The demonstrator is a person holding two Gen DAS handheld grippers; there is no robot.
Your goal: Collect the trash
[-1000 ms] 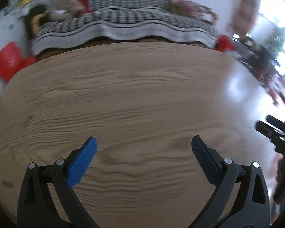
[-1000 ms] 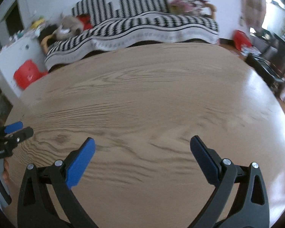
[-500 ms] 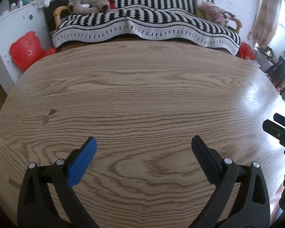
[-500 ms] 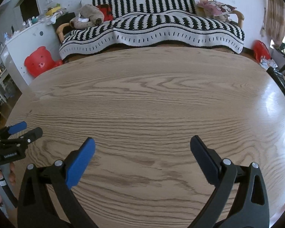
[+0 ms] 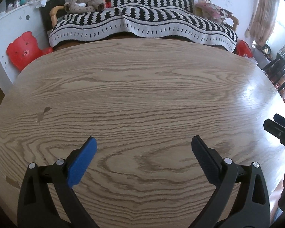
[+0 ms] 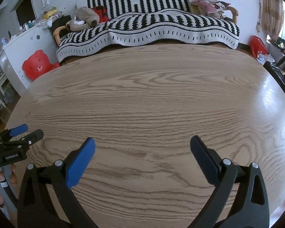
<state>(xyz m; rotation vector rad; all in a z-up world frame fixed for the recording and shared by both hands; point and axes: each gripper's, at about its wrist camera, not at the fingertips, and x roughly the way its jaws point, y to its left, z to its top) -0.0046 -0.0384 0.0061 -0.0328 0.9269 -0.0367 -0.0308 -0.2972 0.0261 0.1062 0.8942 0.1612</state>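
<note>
Wooden table [image 5: 142,95] beneath both gaping claws [image 5: 143,148].

Daylight is coming in from the right, blowing out the window [image 5: 284,19]. Glare is sitting on the right of the wooden table [image 5: 254,93] in both views. Frames are looking sharp. Fisheye is bowing the table edge, and dark vignetting is eating the corners. Shadows are staying soft.

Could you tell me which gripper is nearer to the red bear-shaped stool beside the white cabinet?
Left. The left gripper hovers over the table's left part, the side where the red bear stool stands off its far-left corner; the right gripper is further right.
</note>
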